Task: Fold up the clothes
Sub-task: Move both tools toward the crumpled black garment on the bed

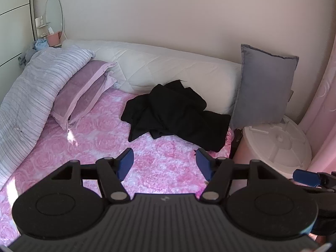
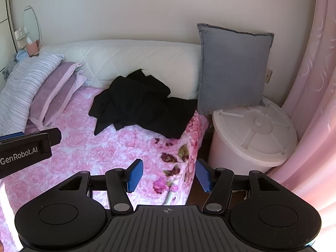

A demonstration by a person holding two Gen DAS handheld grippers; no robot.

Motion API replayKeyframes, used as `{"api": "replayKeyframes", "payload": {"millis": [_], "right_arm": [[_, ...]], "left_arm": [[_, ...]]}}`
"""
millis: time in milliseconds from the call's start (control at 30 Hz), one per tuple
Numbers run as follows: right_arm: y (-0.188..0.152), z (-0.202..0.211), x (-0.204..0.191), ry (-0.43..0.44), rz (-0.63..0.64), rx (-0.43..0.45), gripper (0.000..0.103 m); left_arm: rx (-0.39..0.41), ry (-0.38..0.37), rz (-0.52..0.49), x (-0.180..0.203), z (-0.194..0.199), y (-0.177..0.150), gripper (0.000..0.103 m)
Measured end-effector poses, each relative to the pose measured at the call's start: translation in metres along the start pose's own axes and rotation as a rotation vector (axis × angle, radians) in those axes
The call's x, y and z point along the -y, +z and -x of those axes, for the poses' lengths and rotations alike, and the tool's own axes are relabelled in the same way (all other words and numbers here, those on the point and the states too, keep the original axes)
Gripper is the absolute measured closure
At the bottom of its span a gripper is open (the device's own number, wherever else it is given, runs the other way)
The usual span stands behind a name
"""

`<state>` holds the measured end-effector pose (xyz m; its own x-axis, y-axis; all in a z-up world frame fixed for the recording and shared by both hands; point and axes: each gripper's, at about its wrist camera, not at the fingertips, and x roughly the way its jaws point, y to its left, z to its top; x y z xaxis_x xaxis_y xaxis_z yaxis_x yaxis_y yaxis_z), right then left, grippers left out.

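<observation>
1 black garment (image 1: 176,113) heaped | pink floral bedspread (image 1: 88,145) | white wall (image 1: 168,10) bhd

Plain off-white wall (image 1: 168,10) fills 12 o'clock in both views. Bed covered by pink rose-print plush blanket (image 1: 88,147); sunlit patches at its 9 o'clock edge. Long white quilted bolster (image 1: 168,69) along the wall. Lilac pillow (image 1: 82,92) and striped lavender duvet (image 1: 31,92) at 10 o'clock. Grey square cushion (image 2: 233,67) upright at 1 o'clock, above white round plastic bin lid (image 2: 256,130). Pink curtain (image 2: 315,84) at 3 o'clock. Oval mirror (image 1: 53,13) at 11 o'clock.
</observation>
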<state>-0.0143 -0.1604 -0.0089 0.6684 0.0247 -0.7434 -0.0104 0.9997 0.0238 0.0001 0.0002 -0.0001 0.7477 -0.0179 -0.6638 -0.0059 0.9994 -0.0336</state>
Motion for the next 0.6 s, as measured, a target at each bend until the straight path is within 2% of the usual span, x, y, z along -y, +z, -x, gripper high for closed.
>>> {"api": "replayKeyframes", "payload": {"millis": [600], "right_arm": [[0.013,-0.003,-0.01,-0.005,0.024,0.001,0.044]], "left_arm": [[-0.022,-0.003,0.027,-0.034,-0.009,-0.007,0.041]]}}
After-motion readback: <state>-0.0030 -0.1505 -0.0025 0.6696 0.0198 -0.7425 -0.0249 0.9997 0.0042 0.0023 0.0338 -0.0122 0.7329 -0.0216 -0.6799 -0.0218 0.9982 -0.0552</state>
